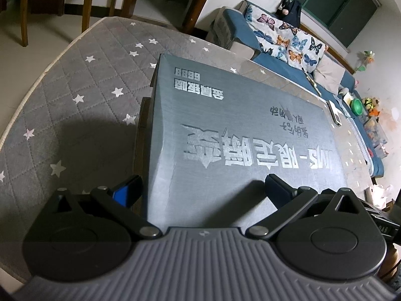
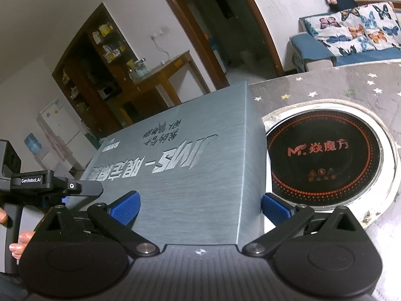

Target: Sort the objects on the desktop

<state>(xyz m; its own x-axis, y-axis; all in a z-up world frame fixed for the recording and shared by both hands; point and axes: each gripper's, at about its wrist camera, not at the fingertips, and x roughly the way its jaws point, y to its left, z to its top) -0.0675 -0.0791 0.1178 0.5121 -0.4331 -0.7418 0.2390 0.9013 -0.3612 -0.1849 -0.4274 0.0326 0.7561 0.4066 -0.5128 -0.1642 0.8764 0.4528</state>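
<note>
Both grippers, left (image 1: 203,188) and right (image 2: 199,208), have their fingers (image 2: 126,207) spread wide, straddling the near end of the grey box (image 2: 180,175); contact is unclear. Its long axis runs straight ahead between them, over the counter (image 1: 75,80).

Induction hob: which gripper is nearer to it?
Right. The right gripper straddles the box's corner right beside the hob. The left gripper is at the box's other end, hob out of view.
</note>
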